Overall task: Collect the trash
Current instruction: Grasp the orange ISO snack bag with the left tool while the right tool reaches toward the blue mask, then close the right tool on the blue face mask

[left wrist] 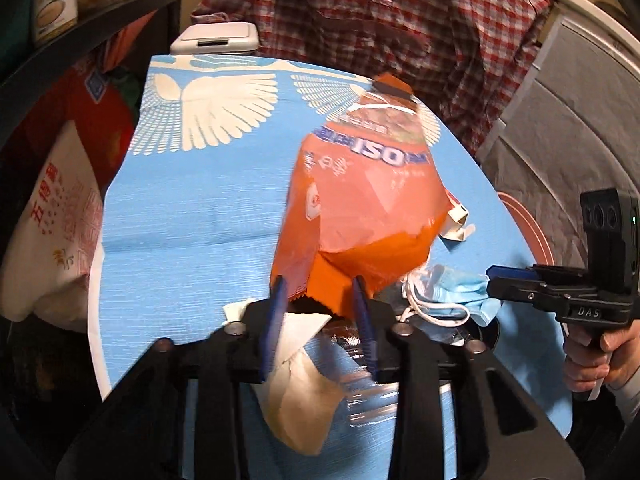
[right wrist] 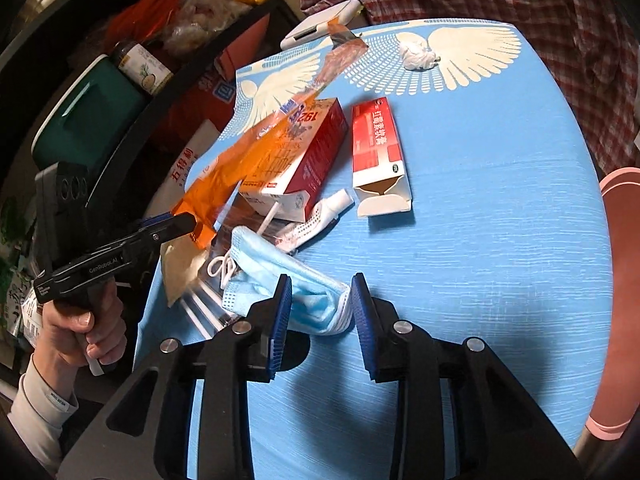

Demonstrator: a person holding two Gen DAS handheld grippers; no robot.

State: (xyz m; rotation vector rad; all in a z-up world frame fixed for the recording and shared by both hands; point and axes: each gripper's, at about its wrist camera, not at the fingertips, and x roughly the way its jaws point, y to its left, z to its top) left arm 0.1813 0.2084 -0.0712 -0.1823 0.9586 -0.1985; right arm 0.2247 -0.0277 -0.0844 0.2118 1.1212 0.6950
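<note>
One face mask (right wrist: pixel 280 280) nearest — two cartons (right wrist: pixel 380 148), one orange wrapper (left wrist: pixel 360 200).

light: bright indoor, overhead | shadows: soft | blur: slight | edges: fisheye-warped, dark

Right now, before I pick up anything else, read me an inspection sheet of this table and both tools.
Surface: round table under a blue cloth with white wing prints.
Job's things: orange snack bag, raised off the table; blue face mask, red box, open ointment carton, small tube, crumpled tissue, paper napkin, all on the cloth.
Clutter: clear plastic wrap beside the napkin.
Grippers: left tool grips the bag's bottom edge; right tool is open, with the mask's end between its fingers.
Cables: nothing seen.
Surroundings: dark shelf with a jar and bags; plaid shirt hanging behind; white bin lid.
</note>
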